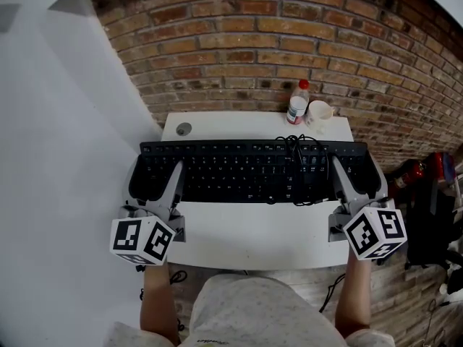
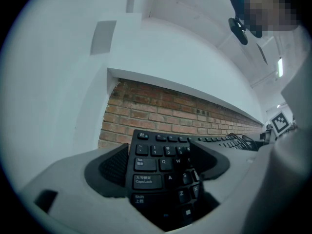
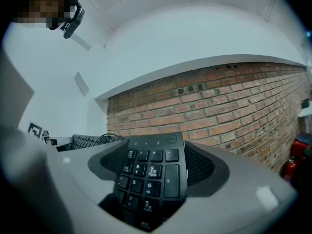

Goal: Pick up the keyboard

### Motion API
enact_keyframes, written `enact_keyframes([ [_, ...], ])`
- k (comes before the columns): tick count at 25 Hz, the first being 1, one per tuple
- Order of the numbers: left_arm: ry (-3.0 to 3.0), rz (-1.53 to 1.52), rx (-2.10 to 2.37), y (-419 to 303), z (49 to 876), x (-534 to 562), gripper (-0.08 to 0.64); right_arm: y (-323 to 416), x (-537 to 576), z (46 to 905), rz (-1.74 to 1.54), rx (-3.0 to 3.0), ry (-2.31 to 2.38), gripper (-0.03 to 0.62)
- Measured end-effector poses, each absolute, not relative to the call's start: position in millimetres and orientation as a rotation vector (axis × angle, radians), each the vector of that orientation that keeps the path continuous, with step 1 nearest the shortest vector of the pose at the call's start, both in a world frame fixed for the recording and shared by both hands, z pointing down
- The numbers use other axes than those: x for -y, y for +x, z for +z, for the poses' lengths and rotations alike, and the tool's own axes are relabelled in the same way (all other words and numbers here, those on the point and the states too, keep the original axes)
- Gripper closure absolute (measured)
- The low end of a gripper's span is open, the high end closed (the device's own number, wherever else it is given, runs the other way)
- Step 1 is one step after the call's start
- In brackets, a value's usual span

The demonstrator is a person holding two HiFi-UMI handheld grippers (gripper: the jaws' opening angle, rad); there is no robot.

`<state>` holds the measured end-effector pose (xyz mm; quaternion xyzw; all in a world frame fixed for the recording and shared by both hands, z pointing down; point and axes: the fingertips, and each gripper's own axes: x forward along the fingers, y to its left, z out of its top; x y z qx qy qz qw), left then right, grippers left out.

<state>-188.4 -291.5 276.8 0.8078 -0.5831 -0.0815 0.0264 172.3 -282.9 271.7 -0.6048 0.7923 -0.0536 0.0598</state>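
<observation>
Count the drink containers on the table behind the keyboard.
2. A red-capped bottle stands at the table's back edge; a white cup sits right beside it, on its right. The keyboard may hide something small beneath it.

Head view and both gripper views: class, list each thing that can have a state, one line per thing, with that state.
keyboard: clamped at both ends, held level
left hand-held gripper: shut on the keyboard's left end
right hand-held gripper: shut on the keyboard's number-pad end
cable: bundled, lying on the keys
bottle: upright, red cap on
cup: upright, contents cannot be seen
</observation>
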Motion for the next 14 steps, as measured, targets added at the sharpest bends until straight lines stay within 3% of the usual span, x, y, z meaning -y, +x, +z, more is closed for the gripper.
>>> enact_keyframes([
  [14, 2.487, -0.251, 1.797, -188.3, 280.7, 286.6, 0.172, 172.8, 278.1, 273.1, -0.163, -2.405, -1.833, 0.222],
])
